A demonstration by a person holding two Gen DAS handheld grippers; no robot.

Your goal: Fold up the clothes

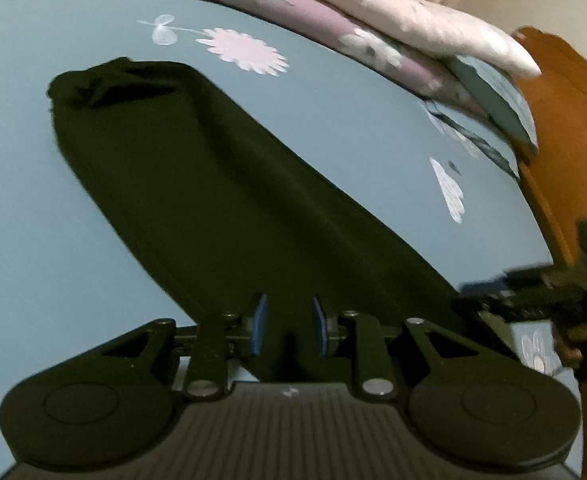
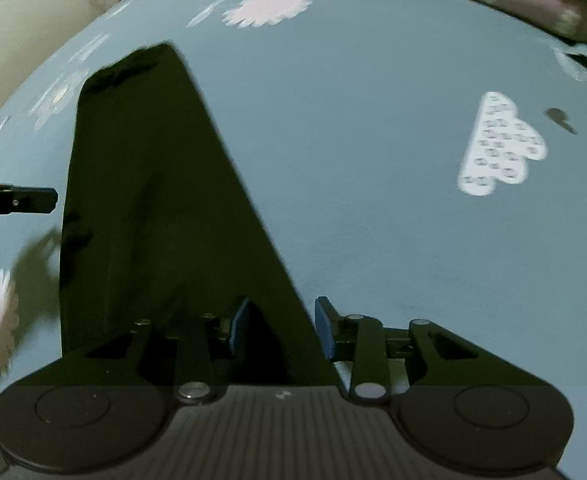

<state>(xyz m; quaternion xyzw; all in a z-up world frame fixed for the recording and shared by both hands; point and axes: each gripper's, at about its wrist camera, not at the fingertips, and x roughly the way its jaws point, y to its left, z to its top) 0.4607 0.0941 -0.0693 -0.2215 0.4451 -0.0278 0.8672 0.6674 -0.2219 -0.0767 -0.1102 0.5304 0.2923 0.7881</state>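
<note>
Our left claw (image 1: 287,326) has its blue pads (image 1: 259,324) spread apart, and the near end of the black garment (image 1: 213,184) lies in the gap between them; the pads do not press on it. From there the dark cloth runs away to the far left as one long, narrow strip on the blue flowered bed sheet (image 1: 53,240), ending in a bunched, rumpled tip. Our right claw (image 2: 281,326) is spread too, and in its own view the right edge of the garment (image 2: 153,200) cuts slantwise through the gap, with the left pad (image 2: 239,326) over the cloth and the right pad (image 2: 325,330) over bare sheet (image 2: 373,200). In the left view we see the right claw (image 1: 469,290) at the garment's near right corner, a hand (image 1: 585,332) behind it. A pink and purple quilt (image 1: 333,12) lies bunched along the far side of the bed, next to an orange wooden bed frame (image 1: 561,120).
</note>
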